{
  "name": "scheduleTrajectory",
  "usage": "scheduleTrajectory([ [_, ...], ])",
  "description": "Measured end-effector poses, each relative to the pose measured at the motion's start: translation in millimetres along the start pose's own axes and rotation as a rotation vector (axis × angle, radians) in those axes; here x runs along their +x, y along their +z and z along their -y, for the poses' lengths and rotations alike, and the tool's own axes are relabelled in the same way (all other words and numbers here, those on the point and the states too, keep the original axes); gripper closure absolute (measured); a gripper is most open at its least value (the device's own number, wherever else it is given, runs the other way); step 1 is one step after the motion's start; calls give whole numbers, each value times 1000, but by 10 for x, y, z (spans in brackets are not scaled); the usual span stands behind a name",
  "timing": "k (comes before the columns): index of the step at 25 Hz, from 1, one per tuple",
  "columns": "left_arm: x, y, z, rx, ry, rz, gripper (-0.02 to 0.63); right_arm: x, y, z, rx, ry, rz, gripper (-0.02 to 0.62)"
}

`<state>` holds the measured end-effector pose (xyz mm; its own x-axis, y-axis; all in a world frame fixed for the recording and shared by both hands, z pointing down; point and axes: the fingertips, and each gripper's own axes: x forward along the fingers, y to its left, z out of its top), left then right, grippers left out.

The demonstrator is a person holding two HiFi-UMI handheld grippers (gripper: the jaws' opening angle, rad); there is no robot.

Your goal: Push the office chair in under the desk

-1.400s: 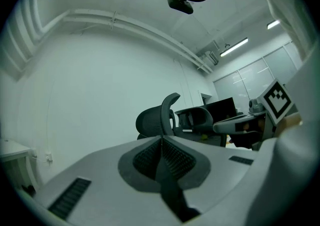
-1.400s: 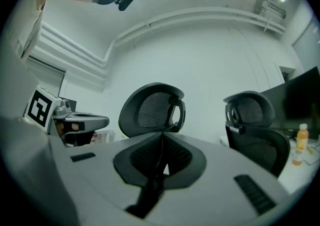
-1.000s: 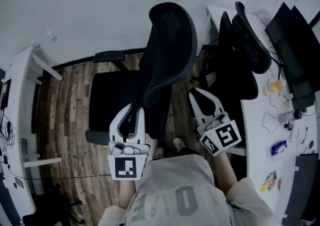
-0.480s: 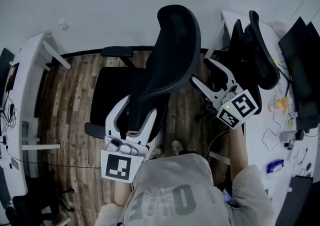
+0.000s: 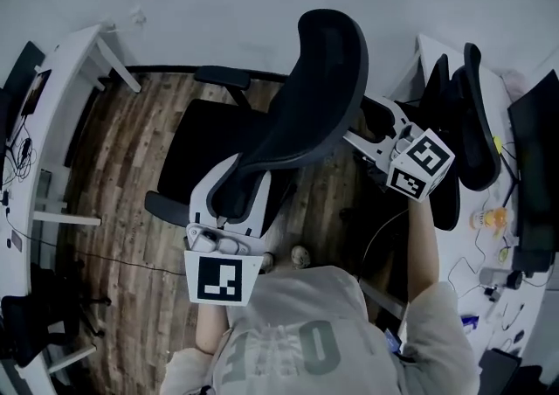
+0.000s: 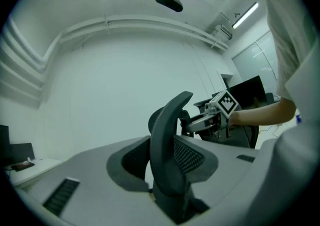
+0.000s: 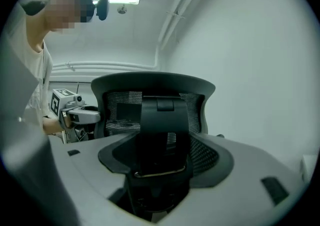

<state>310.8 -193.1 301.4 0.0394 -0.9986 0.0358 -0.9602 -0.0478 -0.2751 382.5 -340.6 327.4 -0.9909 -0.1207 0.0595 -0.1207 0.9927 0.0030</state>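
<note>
On the wood floor [image 5: 131,157] mid-room, the chair [image 5: 301,122] stands well apart from the left surface [image 5: 61,79], with bare floor between them. Seat [image 5: 205,153] is on the picture-left side, so the chair faces left, toward that surface. Backrest [image 5: 327,79] is upright and its long axis runs from lower left to upper right in the head view. One armrest [image 5: 229,77] is on the far side, near the wall [image 5: 218,0].

Left hand-held gripper [image 5: 249,179] is at the backrest's lower edge. Its jaws have just been closing but are still apart, straddling the thin edge, and the pads are not clamping it. Right hand-held gripper [image 5: 362,121] is behind the backrest on its right side. Its jaws have just been opening and are now wide apart, with the backrest spine framed between them and nothing held.

Second chair [image 5: 463,114] is just beside the right hand-held gripper, tucked at the right surface [image 5: 463,245], so the gap on that side is tight. Monitor [image 5: 537,166] and cables sit on that surface. The person's shirt [image 5: 297,332] fills the bottom of the head view, right behind the chair.
</note>
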Motion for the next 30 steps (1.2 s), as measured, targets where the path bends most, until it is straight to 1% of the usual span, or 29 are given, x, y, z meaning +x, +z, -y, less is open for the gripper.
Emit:
scheduleTrajectory([
  [1,-4,-11,-9,-20,18,-8,454,4,8,-2,1,12,10,314],
  [3,-2,-25,-34,-82,46,-18,457,12,26,0,-2,28,35,314],
  [4,-1,-29,-50,-98,57,-21,457,24,34,2,-3,34,45,314],
  [8,9,-43,-116,-128,86,-1,457,94,65,14,-8,42,30,314],
  [9,14,-47,-123,-127,80,3,457,97,60,16,-7,38,22,314],
  [11,20,-60,-137,-100,65,-2,456,101,48,12,-5,30,5,314],
  [13,24,-71,-194,-70,63,-10,454,149,62,9,-10,25,-7,314],
  [15,21,-79,-274,-57,65,-9,454,227,76,-3,-14,20,-9,314],
  [18,-28,-121,-427,-85,70,-14,454,380,88,-58,-17,24,-8,314],
  [20,-50,-165,-572,-99,75,-20,454,524,93,-95,-23,24,-18,314],
  [23,-72,-251,-812,-96,91,-16,454,755,79,-152,-28,29,-17,313],
  [26,-127,-376,-1093,-107,114,-37,453,1031,73,-236,-28,36,-13,311],
  [30,-190,-467,-1511,-95,110,-39,449,1445,108,-336,-23,29,-19,307],
])
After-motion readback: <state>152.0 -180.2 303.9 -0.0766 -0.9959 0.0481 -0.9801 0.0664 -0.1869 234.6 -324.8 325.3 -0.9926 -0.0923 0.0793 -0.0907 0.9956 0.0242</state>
